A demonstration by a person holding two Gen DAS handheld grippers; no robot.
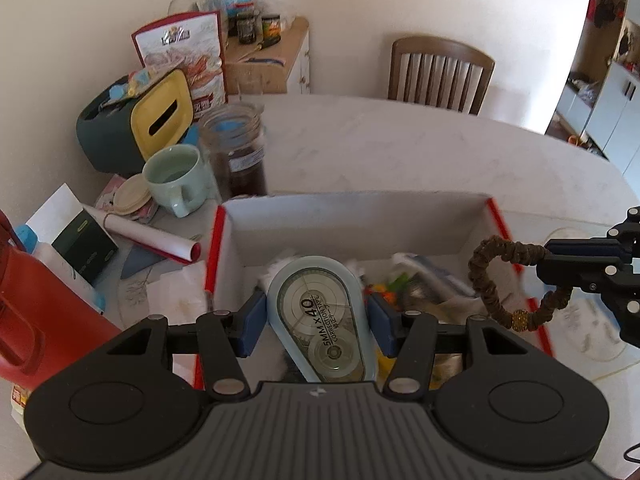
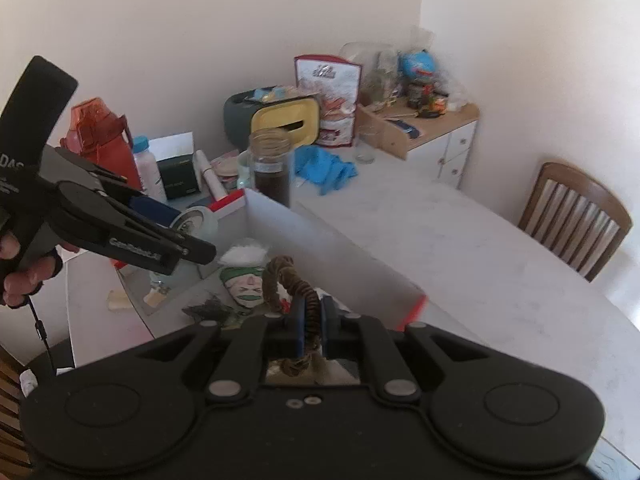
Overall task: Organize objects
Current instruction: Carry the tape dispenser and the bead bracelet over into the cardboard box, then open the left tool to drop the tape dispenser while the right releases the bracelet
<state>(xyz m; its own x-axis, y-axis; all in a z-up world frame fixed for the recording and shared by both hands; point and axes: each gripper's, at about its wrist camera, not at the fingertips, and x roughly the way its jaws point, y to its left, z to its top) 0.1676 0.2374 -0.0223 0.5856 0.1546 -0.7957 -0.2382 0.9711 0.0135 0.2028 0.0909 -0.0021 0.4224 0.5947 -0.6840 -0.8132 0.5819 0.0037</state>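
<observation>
Over the white box [image 1: 420,220] by the desk's [image 1: 400,140] left edge, I grip the tape roller [image 1: 320,320] in my left claw [image 1: 318,326], long side pointing ahead, while my right claw [image 2: 311,330] pinches the bead bracelet [image 2: 286,280] just beside, both above the box.

Surface: pale marbled table [image 1: 420,148] | Box: white, red-edged open box [image 1: 360,216] was set on it | Left of box: mint mug [image 1: 176,180], dark-filled glass jar [image 1: 236,148], rolled paper [image 1: 148,236], red bottle [image 1: 36,304] | Far side: blue gloves [image 2: 326,168] were noted.
</observation>
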